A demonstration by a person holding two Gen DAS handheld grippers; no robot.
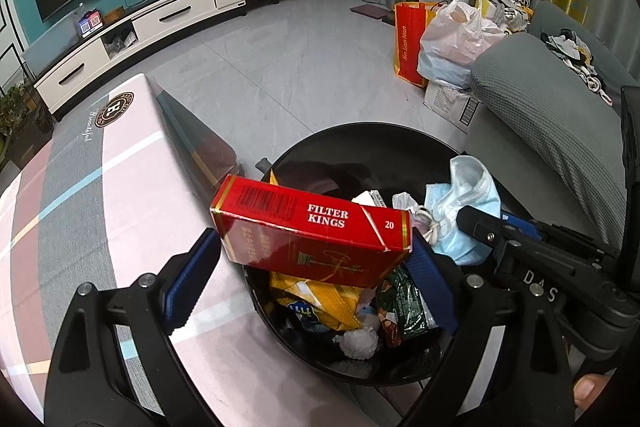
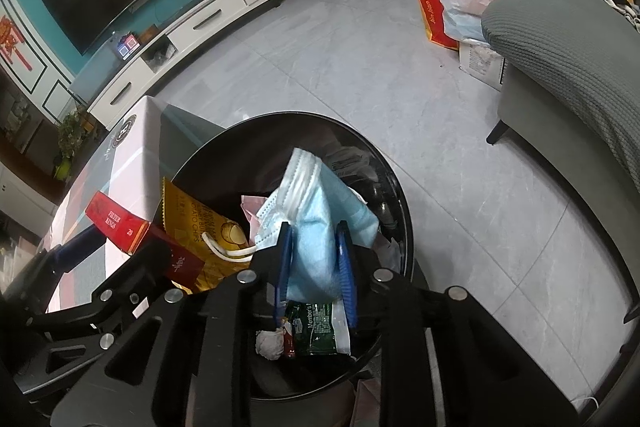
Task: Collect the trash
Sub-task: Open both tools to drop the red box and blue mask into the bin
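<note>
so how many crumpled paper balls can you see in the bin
1: a white paper ball at the near side of the black bin, beside the green wrapper. More may lie hidden under other trash.

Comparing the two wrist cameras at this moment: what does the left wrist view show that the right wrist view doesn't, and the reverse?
Only the left wrist view shows the left hand-held gripper clamped on the red cigarette pack, barcode up, and a fingertip at the lower right.

Only the right wrist view shows the blue face mask between the right hand-held gripper's pads and the sofa leg.

Both show the black trash bin, the yellow chip bag, the green wrapper, a crumpled paper ball, the TV and the sofa.
</note>
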